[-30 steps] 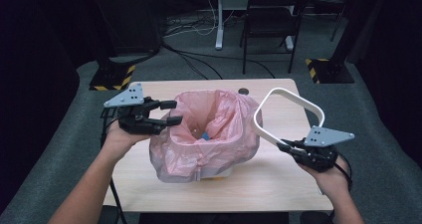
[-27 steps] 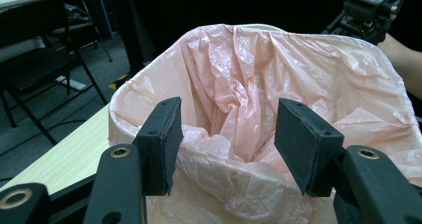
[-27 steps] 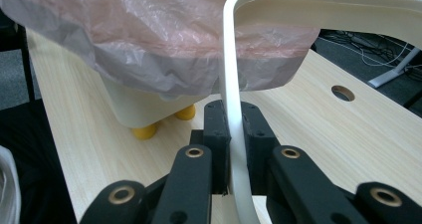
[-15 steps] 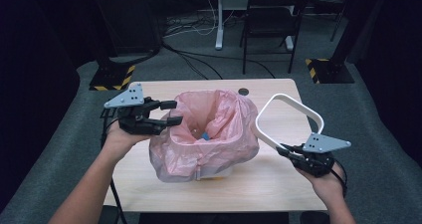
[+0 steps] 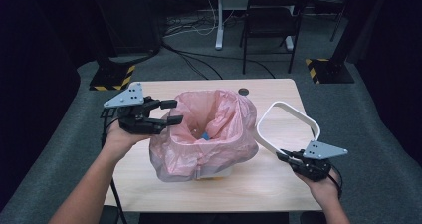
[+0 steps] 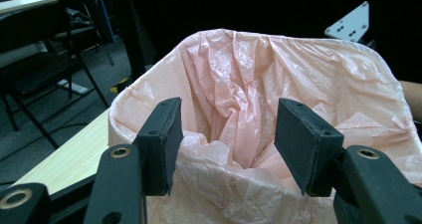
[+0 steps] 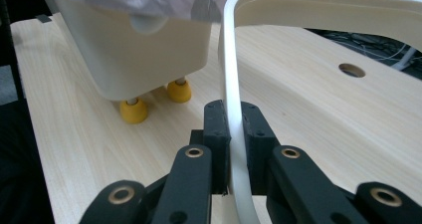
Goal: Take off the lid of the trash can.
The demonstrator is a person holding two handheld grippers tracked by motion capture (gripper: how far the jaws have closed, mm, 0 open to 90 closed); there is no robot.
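Your right hand-held gripper (image 5: 284,156), lower right of the high view, is clamped on the white ring frame (image 5: 287,127), which tilts up above the counter (image 5: 268,184). Your left hand-held gripper (image 5: 171,111), left of centre, has its jaws apart at the pink bag's (image 5: 219,129) rim; the bag lines a white bin (image 7: 144,55) at mid-counter.

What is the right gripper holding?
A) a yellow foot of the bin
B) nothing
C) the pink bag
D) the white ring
D: in the right gripper view the jaws of the right gripper are pressed on both sides of the white ring, and the high view shows the ring rising from that gripper, apart from the pink bag.
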